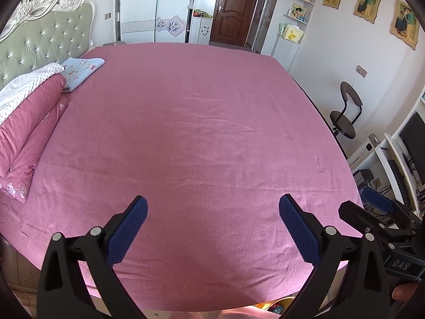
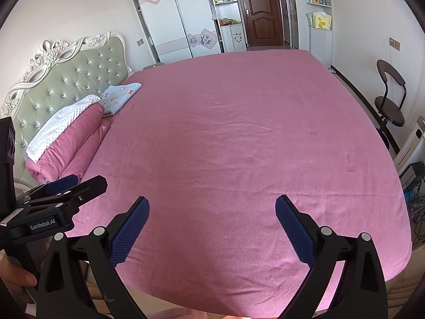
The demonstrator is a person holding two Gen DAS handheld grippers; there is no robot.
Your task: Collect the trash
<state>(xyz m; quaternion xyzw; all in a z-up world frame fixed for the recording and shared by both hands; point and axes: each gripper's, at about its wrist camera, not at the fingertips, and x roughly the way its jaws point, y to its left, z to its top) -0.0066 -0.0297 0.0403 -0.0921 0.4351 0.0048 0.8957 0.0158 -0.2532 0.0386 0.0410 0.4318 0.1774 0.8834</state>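
No trash shows on the pink bed sheet (image 1: 212,133) in either view. My left gripper (image 1: 213,207) hovers above the near edge of the bed, open, with nothing between its blue pads (image 1: 127,234). My right gripper (image 2: 212,207) is held beside it over the same edge of the pink bed sheet (image 2: 239,133), also open and empty. Each gripper appears in the other's view: the right gripper (image 1: 372,207) at the right border, the left gripper (image 2: 66,183) at the left border. A hand (image 2: 16,273) grips the left tool's handle.
Folded pink quilts (image 1: 29,117) with a white blanket and a blue patterned pillow (image 1: 79,71) lie by the tufted headboard (image 1: 45,40). A black chair (image 1: 345,114) and a computer desk (image 1: 393,164) stand right of the bed. Wardrobe (image 2: 172,18) and brown door (image 2: 263,10) are beyond.
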